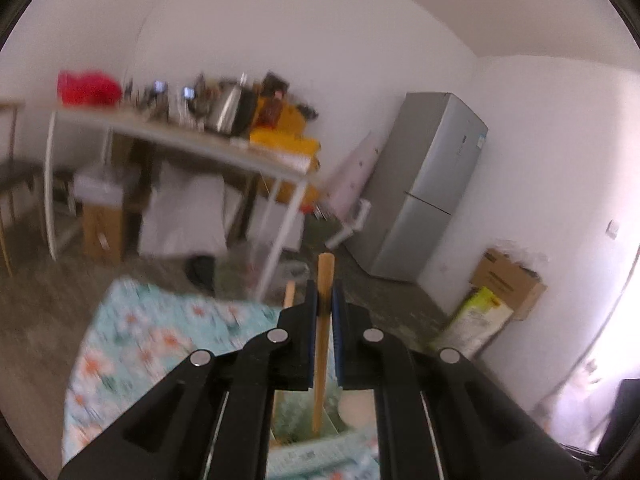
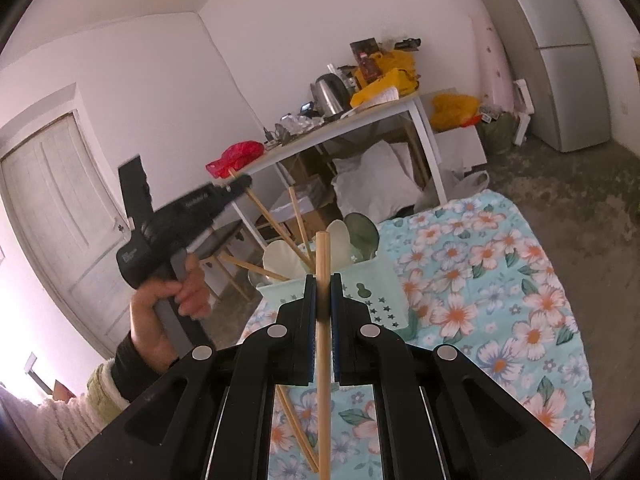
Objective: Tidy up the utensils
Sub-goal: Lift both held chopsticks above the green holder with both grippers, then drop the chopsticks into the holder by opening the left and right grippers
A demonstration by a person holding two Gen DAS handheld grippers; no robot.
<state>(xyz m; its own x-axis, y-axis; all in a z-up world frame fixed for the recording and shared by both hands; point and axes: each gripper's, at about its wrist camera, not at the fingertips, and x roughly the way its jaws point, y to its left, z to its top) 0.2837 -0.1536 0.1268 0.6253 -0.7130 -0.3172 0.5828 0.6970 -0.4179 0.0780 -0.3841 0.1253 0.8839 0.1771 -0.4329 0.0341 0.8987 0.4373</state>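
My left gripper is shut on a wooden chopstick that stands upright, its lower end down in the pale green utensil basket. In the right wrist view a hand holds that left gripper up at the left, its chopstick slanting down into the basket. White spoons, a green spoon and more chopsticks stand in the basket. My right gripper is shut on another wooden chopstick just in front of the basket. A loose chopstick lies on the floral tablecloth.
Behind stands a white table crowded with a kettle, yellow bags and a red bag. A grey fridge and a cardboard box line the right wall. A door and a wooden chair are at the left.
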